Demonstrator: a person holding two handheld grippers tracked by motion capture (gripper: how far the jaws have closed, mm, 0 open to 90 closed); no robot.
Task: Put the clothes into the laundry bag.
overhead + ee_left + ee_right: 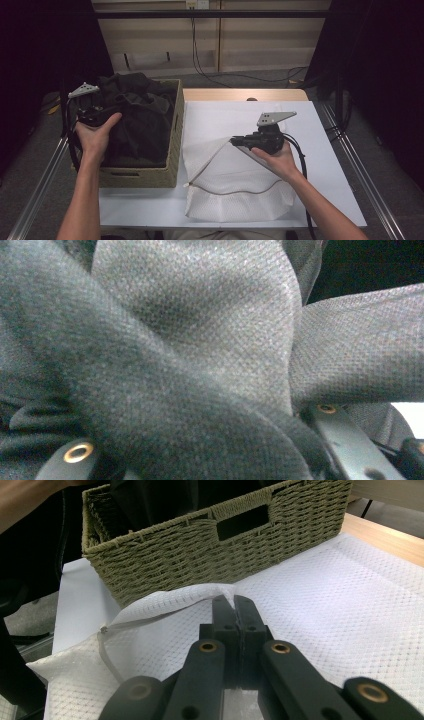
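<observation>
A dark grey garment (142,117) is heaped in a woven basket (174,135) at the table's left. My left gripper (106,109) reaches into the heap from the left, and the cloth (200,355) bunches between its jaws and covers their tips, so it is shut on the garment. A white mesh laundry bag (235,195) lies flat on the table beside the basket. My right gripper (233,604) is shut on the bag's mouth edge (200,592) and holds that flap lifted off the bag; in the high view the right gripper (235,141) sits over the bag's upper part.
The basket's side wall with its handle slot (242,522) stands just beyond the lifted flap. A grey zip (230,192) curves across the bag. The white table top (320,165) runs right of the bag. Metal rails (360,165) flank the table.
</observation>
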